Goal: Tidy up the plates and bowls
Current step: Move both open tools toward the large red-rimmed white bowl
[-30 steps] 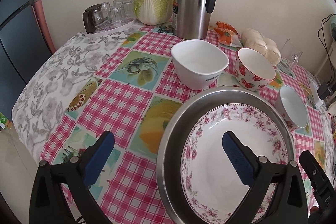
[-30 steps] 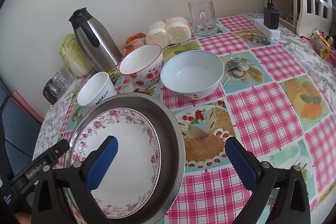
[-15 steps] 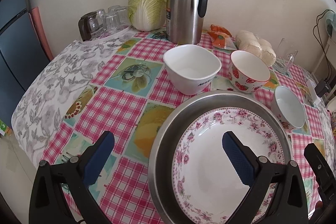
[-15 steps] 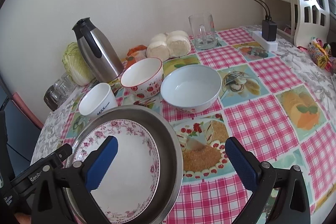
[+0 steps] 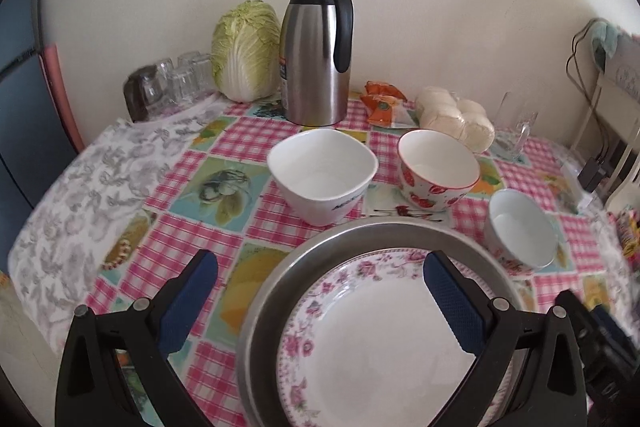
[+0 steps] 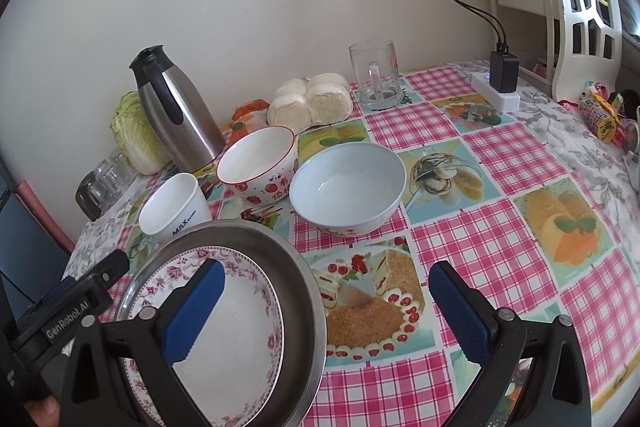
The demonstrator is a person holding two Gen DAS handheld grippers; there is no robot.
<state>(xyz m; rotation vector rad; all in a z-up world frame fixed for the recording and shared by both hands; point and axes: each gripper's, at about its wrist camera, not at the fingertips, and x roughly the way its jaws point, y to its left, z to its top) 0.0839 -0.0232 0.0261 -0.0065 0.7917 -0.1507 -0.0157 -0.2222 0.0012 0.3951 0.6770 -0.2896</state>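
A floral-rimmed white plate (image 5: 376,343) lies inside a round steel pan (image 5: 264,311) at the near table edge; both also show in the right wrist view, the plate (image 6: 236,355) and the pan (image 6: 304,291). Behind them stand a white squarish bowl (image 5: 322,175), a strawberry-patterned bowl (image 5: 438,167) and a pale blue bowl (image 5: 520,229). My left gripper (image 5: 320,303) is open and empty above the pan's left rim. My right gripper (image 6: 328,311) is open and empty above the pan's right rim.
A steel thermos jug (image 5: 318,51), a cabbage (image 5: 244,51), upturned glasses (image 5: 172,83), steamed buns (image 5: 456,117) and a glass mug (image 6: 376,75) line the back by the wall. A power strip with charger (image 6: 500,83) sits at the right. The tablecloth (image 6: 500,247) is checked.
Both grippers have drawn back and up from the table, so the bowls and jug look farther away. The jaws stay open. No dish has moved.
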